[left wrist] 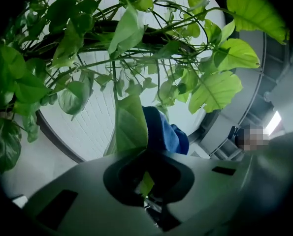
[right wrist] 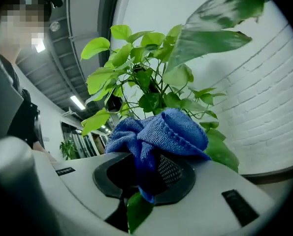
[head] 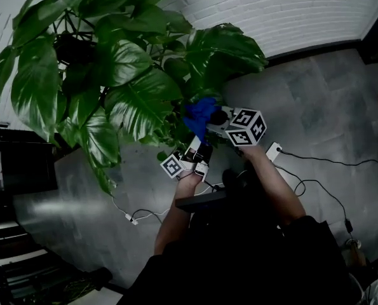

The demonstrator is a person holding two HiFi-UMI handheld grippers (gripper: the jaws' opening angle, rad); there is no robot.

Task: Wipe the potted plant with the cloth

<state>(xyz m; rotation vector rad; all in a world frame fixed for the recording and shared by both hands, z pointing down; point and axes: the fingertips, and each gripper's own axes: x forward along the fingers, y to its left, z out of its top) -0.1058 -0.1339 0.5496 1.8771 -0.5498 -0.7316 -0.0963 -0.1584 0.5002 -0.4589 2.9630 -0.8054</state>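
The potted plant spreads large green leaves over the upper left of the head view. My left gripper is below the foliage, shut on a hanging leaf whose lower end runs down between the jaws. My right gripper is shut on a bunched blue cloth, held against the leaves just above the left gripper. In the right gripper view the cloth bulges out of the jaws and a leaf tip shows below it. The pot is hidden by foliage.
Behind the plant is a white brick wall. Cables and a white plug block lie on the grey floor. A dark shelf unit stands at the left.
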